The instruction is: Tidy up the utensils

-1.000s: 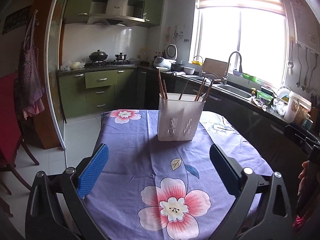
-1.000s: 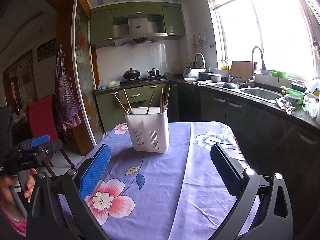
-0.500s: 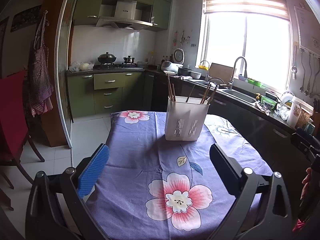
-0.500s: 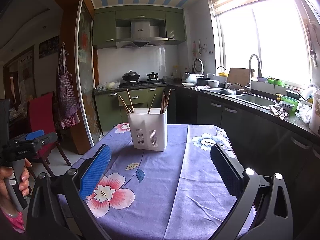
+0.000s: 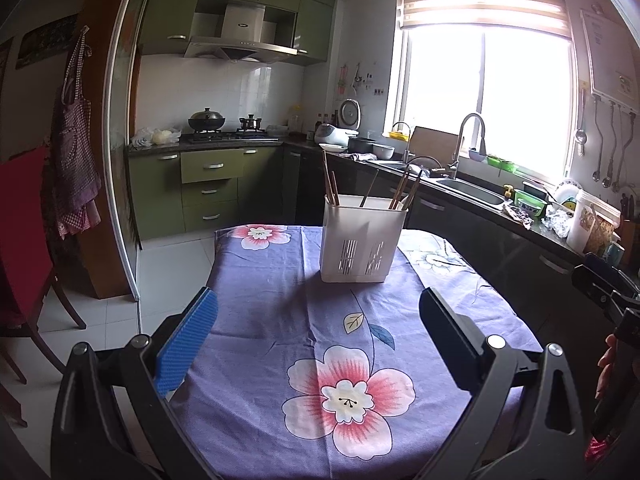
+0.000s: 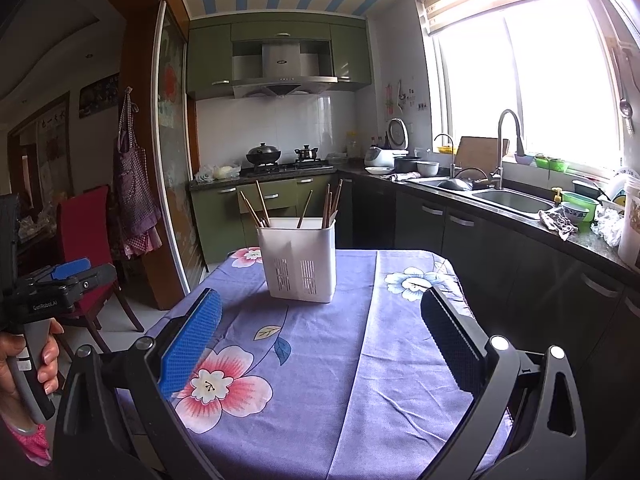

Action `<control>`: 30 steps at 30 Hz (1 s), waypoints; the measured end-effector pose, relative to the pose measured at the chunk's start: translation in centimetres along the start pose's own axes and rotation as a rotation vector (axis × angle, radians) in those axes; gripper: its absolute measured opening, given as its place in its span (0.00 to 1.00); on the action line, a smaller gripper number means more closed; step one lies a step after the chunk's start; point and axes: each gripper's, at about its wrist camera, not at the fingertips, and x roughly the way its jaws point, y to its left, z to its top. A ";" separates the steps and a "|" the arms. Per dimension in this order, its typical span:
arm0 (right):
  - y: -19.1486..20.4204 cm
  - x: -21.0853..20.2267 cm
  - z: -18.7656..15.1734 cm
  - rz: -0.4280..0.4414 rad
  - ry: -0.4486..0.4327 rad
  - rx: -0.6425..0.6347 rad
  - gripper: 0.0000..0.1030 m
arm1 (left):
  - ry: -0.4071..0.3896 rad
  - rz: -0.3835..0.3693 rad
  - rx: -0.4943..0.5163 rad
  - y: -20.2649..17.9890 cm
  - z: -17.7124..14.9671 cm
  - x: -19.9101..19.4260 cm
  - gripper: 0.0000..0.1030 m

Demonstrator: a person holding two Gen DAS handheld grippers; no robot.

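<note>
**Left wrist view: both grippers spread wide over the flowered table, chopstick holder standing ahead**

Left wrist view, from the left edge: a red chair [image 5: 22, 236] stands on the tiled floor, with a checked apron [image 5: 76, 168] hanging above it. The left gripper [image 5: 318, 310] hovers over the near end of the purple floral tablecloth [image 5: 280, 280], jaws released and wide apart, holding nothing. Ahead of it, toward the far end of the table, the white utensil holder [image 5: 362, 238] stands upright on the cloth, well apart from the fingers. Brown chopsticks [image 5: 331, 186] lean out of its top in separate clusters at its left and right sides. At the right edge the right hand [image 5: 606, 364] shows partly.

In the right wrist view, the left hand [image 6: 24, 364] grips a handle at the far left. The right gripper [image 6: 320, 312] is likewise released, empty, above the cloth. The holder sits left of centre between its fingers, farther back. On the right runs the dark counter with the sink [image 6: 508, 196] and tap [image 6: 508, 136] under the window.
</note>
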 end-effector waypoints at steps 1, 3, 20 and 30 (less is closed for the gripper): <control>0.0 0.0 0.0 0.002 0.001 0.001 0.96 | 0.001 -0.001 0.000 0.0 0.0 0.0 0.93; 0.1 0.1 0.0 0.005 0.002 0.000 0.96 | 0.005 -0.006 -0.002 -0.1 0.1 0.1 0.93; 0.0 0.3 -0.1 0.006 0.003 0.006 0.96 | 0.001 0.032 0.037 -1.1 0.1 0.2 0.93; 0.1 0.3 -0.3 0.008 0.006 0.008 0.96 | 0.003 0.035 0.040 -1.2 0.2 0.1 0.93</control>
